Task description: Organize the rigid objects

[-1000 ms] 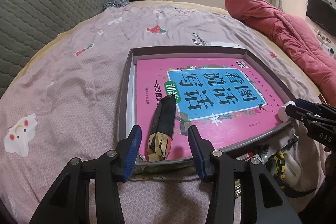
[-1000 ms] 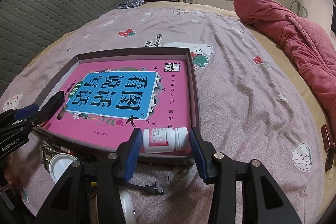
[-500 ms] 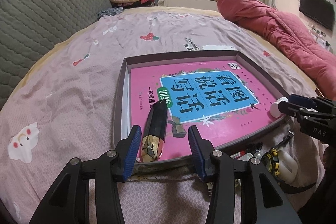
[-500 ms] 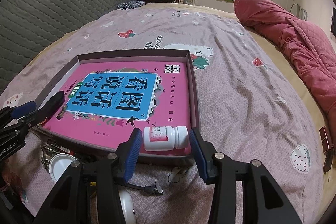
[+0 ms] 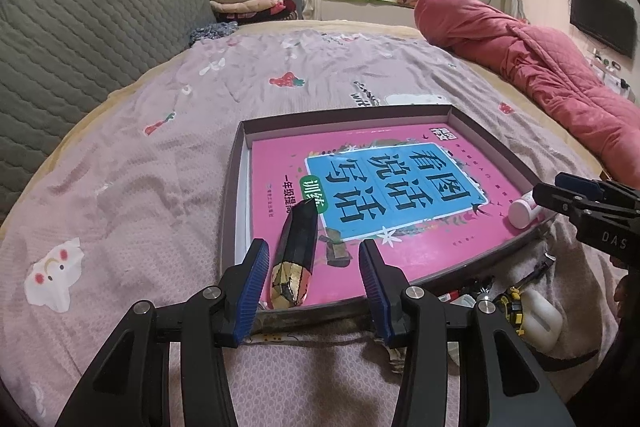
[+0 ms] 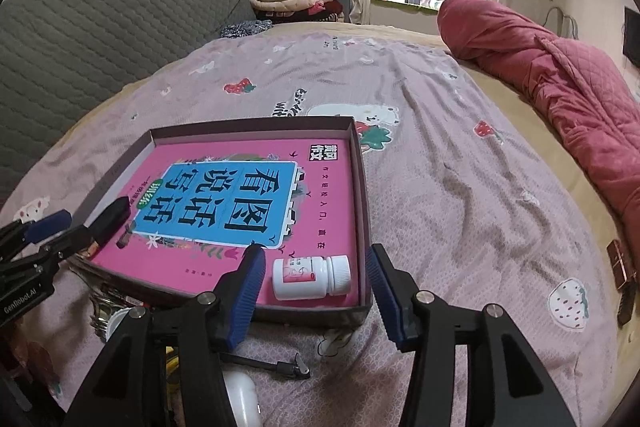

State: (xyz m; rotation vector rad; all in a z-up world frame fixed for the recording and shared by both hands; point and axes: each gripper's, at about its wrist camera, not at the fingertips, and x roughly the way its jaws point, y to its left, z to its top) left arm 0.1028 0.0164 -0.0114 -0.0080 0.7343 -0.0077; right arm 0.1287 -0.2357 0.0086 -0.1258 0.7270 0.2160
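Observation:
A shallow dark box lid [image 5: 236, 163] [image 6: 362, 187] lies on the bed with a pink book [image 5: 400, 195] [image 6: 248, 195] inside. A black and gold faceted case [image 5: 296, 255] [image 6: 110, 217] lies on the book's near left corner. My left gripper [image 5: 312, 267] is open, its fingers either side of the case and apart from it. A white pill bottle [image 6: 312, 277] [image 5: 524, 211] lies on its side at the book's near right corner. My right gripper [image 6: 316, 277] is open around it without touching.
Small loose items lie on the bedsheet in front of the box: a white container [image 5: 540, 323], a yellow and black tool [image 5: 510, 303], a cable [image 6: 276, 367]. A red quilt [image 6: 560, 75] is bunched at the right. A dark small object [image 6: 620, 263] lies at the bed's right edge.
Both grippers have drawn back and lifted a little from the box. The black case and the pill bottle stay where they lay, now free between the open jaws.

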